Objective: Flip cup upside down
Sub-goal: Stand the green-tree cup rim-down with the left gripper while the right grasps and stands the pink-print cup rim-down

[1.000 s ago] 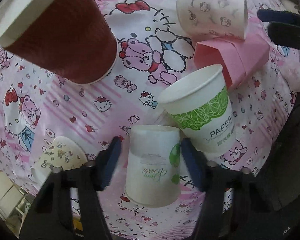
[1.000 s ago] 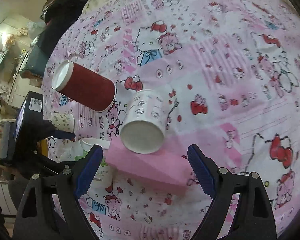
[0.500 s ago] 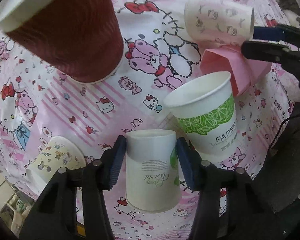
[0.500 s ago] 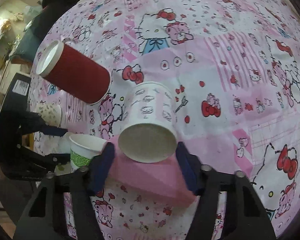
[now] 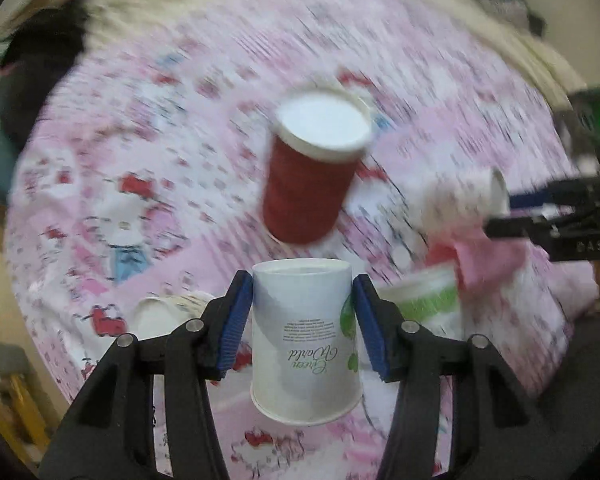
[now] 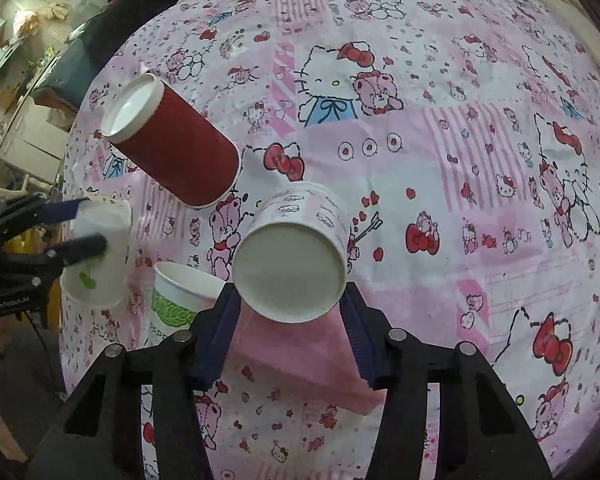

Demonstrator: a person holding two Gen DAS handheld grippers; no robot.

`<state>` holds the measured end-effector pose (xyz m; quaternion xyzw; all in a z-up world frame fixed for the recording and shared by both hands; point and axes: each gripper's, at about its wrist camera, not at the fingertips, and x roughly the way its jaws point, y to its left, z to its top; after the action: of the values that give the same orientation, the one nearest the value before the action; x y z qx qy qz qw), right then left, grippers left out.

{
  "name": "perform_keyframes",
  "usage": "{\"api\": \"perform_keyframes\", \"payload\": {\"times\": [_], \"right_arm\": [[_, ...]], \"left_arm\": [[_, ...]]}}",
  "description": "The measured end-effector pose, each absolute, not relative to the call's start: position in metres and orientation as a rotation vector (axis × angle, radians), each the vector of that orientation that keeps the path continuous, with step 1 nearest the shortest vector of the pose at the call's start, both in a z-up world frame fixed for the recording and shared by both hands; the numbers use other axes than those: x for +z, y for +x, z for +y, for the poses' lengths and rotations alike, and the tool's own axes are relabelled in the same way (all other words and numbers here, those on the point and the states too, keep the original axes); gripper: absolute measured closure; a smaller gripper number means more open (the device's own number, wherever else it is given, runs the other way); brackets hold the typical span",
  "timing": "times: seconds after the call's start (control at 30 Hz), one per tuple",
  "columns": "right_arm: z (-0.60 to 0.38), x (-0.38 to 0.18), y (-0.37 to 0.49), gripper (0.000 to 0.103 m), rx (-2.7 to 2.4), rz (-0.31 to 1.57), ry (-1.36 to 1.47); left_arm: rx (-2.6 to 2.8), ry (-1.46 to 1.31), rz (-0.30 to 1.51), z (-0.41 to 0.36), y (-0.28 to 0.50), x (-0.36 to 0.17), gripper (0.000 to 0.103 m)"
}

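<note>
My left gripper point(image 5: 303, 320) is shut on a white paper cup with green print point(image 5: 305, 340), held off the cloth with its rim toward the camera; it also shows in the right wrist view point(image 6: 96, 256). My right gripper point(image 6: 290, 332) has its blue pads on both sides of a white patterned cup point(image 6: 296, 252) that lies on its side over a pink box point(image 6: 296, 360), rim toward the camera. The left wrist view is blurred.
A red cup point(image 6: 172, 148) stands base-up on the Hello Kitty cloth point(image 6: 440, 160). A green-leaf paper cup point(image 6: 180, 292) stands upright by the pink box. A small patterned cup point(image 5: 168, 312) stands behind the left finger. Clutter lies beyond the left edge.
My left gripper has lifted the white cup off the cloth and tilted up. My right gripper has moved further onto the patterned cup.
</note>
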<state>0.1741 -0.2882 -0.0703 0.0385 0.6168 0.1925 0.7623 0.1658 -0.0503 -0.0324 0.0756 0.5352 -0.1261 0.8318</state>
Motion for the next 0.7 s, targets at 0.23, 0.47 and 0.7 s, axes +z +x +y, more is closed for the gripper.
{"api": "perform_keyframes", "payload": {"times": [0.23, 0.47, 0.7], "right_arm": [[-0.285, -0.068, 0.185, 0.050, 0.411, 1.387, 0.043], [-0.281, -0.074, 0.194, 0.050, 0.405, 1.391, 0.025], [-0.279, -0.080, 0.200, 0.050, 0.407, 1.390, -0.002]], "left_arm": [[-0.095, -0.037, 0.964, -0.028, 0.149, -0.043, 0.055], [-0.051, -0.001, 0.886, -0.037, 0.139, -0.067, 0.055], [-0.069, 0.003, 0.892, -0.039, 0.140, -0.075, 0.055]]}}
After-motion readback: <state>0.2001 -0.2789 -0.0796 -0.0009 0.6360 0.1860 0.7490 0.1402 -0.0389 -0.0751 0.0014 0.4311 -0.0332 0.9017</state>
